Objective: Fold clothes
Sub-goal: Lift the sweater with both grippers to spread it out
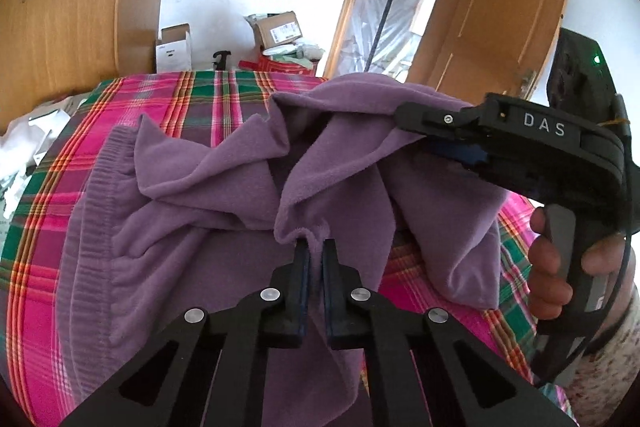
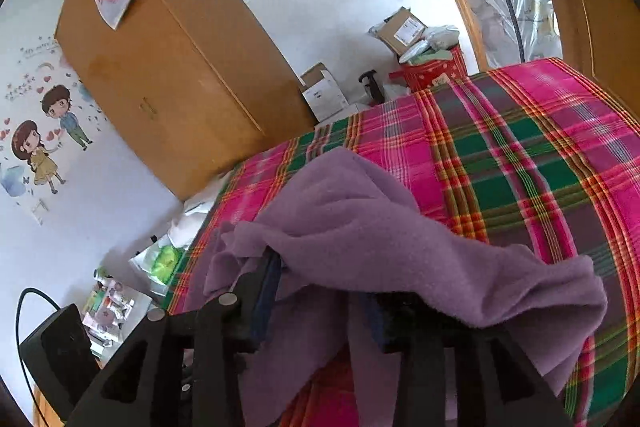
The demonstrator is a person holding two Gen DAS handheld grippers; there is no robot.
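Bed [image 1: 224, 95] covered by a plaid sheet [image 2: 520, 155]: pink, green and purple blocks with orange and yellow stripes, lying mostly smooth. One purple fleece garment [image 1: 192, 219] lies on it, ribbed hem [image 1: 96, 195] flat on the sheet at the left in the left wrist view, the rest bunched and lifted off the sheet toward the right. Bare sheet beyond the garment.

The garment [image 1: 224, 187] lay on the bed [image 1: 48, 227], bunched near its front edge. Boxes [image 1: 276, 29] stood behind the bed's far edge, beside the wardrobe [image 1: 80, 7].
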